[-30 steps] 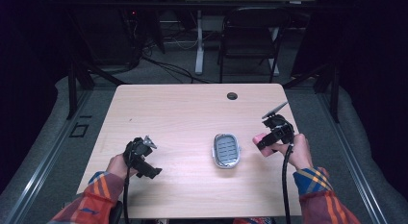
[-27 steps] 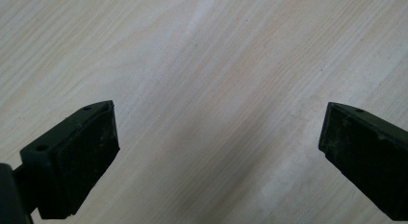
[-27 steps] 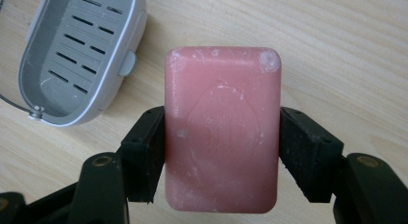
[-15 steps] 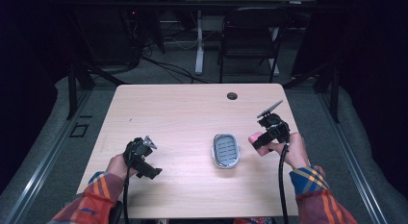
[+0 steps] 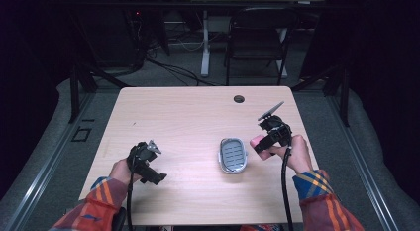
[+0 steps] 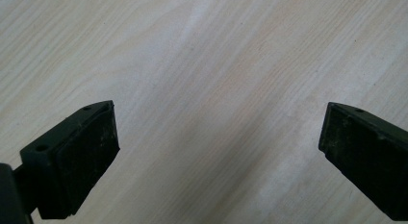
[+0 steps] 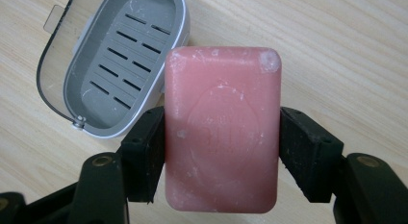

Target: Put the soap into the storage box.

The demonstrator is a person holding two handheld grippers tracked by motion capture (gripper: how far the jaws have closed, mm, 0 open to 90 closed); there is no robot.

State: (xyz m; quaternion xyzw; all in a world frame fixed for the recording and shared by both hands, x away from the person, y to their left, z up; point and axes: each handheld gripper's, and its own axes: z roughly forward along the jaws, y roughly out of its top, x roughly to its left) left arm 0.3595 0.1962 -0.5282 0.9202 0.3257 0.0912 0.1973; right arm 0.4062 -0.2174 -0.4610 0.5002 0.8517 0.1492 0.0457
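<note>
Pale wooden table (image 5: pixel 198 117) is standing in a dark room, with a grey slotted soap dish (image 5: pixel 233 155) lying toward its 4 o'clock area. At 3 o'clock of the dish, the right gripper (image 5: pixel 261 144) is clamping a pink soap bar (image 7: pixel 221 128) by its long sides. Toward 8 o'clock, the left gripper (image 5: pixel 151 175) is hovering with jaws spread wide over bare wood.
</note>
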